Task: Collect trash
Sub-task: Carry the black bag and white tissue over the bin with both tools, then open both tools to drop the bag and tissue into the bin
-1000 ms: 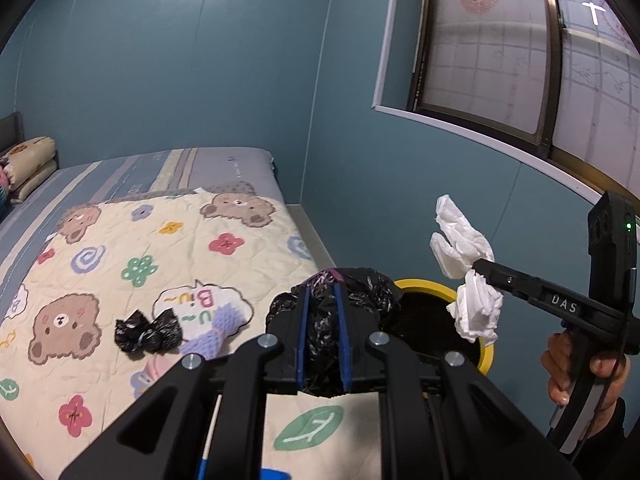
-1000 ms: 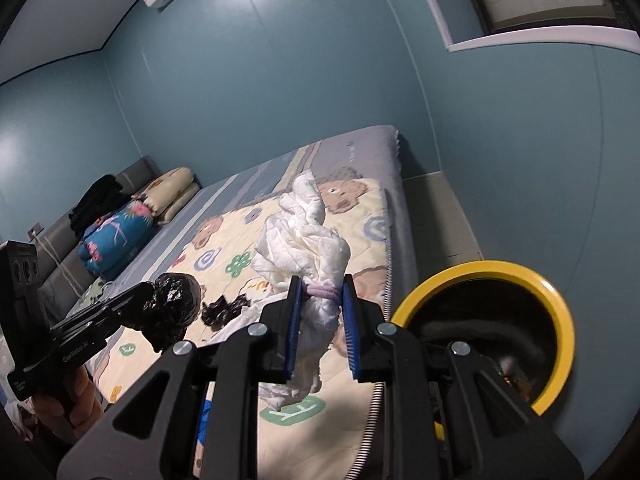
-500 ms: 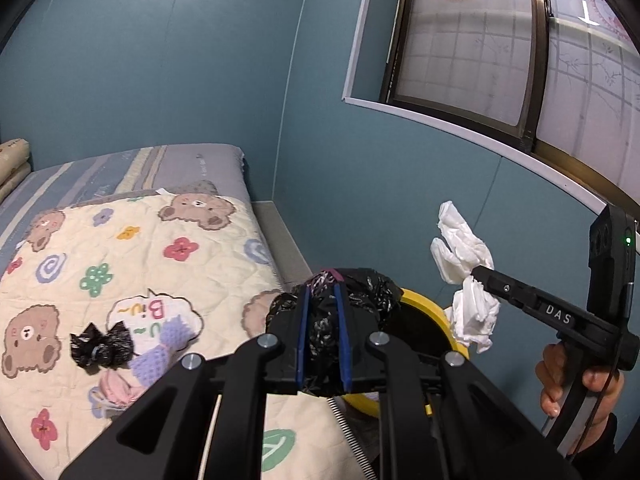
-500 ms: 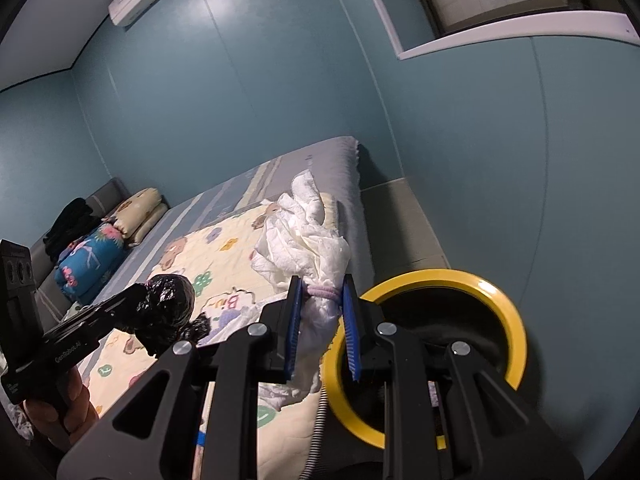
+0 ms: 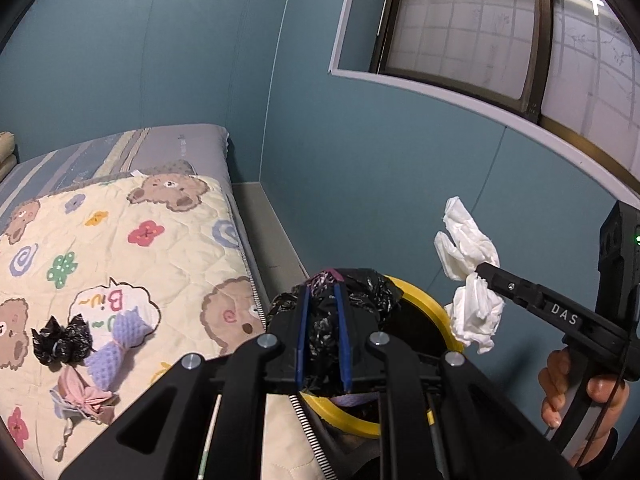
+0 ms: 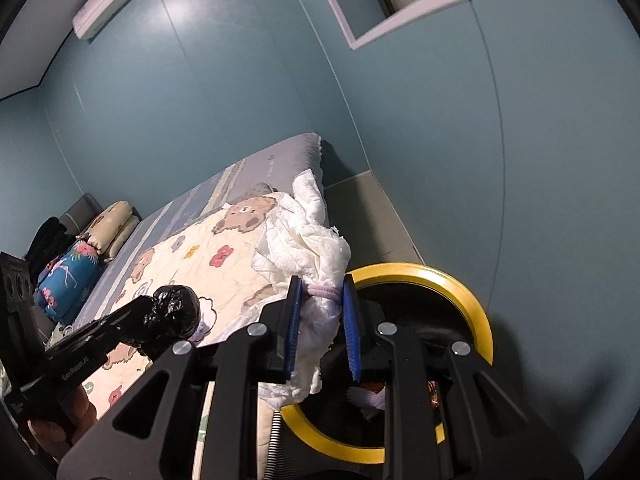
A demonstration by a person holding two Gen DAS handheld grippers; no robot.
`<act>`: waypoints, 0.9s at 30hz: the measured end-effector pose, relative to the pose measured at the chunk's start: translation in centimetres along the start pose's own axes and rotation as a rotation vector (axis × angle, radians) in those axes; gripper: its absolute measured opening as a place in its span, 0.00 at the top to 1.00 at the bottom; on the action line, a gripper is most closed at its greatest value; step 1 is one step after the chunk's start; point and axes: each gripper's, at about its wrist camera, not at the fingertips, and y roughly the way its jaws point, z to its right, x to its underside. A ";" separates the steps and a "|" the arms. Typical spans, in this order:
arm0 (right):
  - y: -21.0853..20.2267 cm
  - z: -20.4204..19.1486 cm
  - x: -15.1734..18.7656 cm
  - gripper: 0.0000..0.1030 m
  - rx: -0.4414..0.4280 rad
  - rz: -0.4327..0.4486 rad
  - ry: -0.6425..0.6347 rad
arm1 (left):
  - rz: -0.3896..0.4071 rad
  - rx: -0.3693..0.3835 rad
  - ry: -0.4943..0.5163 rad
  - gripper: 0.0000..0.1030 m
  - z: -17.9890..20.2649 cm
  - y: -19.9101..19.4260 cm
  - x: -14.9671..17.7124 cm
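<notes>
My left gripper (image 5: 322,304) is shut on a crumpled black plastic wad (image 5: 360,294), held over the near rim of the yellow-rimmed bin (image 5: 426,300). My right gripper (image 6: 322,300) is shut on a white tissue bundle (image 6: 304,236) tied with a purple band, just above the left rim of the bin (image 6: 460,284). In the left wrist view the right gripper (image 5: 486,272) holds the tissue bundle (image 5: 470,248) to the right of the bin. In the right wrist view the left gripper (image 6: 156,312) carries the black wad (image 6: 176,312) at lower left. Some scraps lie inside the bin.
On the bear-patterned quilt (image 5: 120,240) lie another black wad (image 5: 60,340), a purple sponge bundle (image 5: 116,340) and a pink cloth scrap (image 5: 80,396). The bin stands on the floor strip (image 5: 268,232) between the bed and the blue wall (image 5: 360,160). Pillows (image 6: 108,228) are at the bed's far end.
Both grippers have carried their loads right and down, away from the bed. The bin now sits closer and larger under both, with the bed shifted left in the views.
</notes>
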 end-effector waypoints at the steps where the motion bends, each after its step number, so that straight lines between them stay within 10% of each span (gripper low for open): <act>1: 0.3 0.5 0.1 0.81 0.004 -0.004 0.008 | -0.004 0.000 0.001 0.88 0.1 0.4 0.1; 27: 9.2 7.8 3.1 0.78 0.114 -0.143 0.128 | -0.209 0.002 0.046 0.82 2.3 10.6 4.2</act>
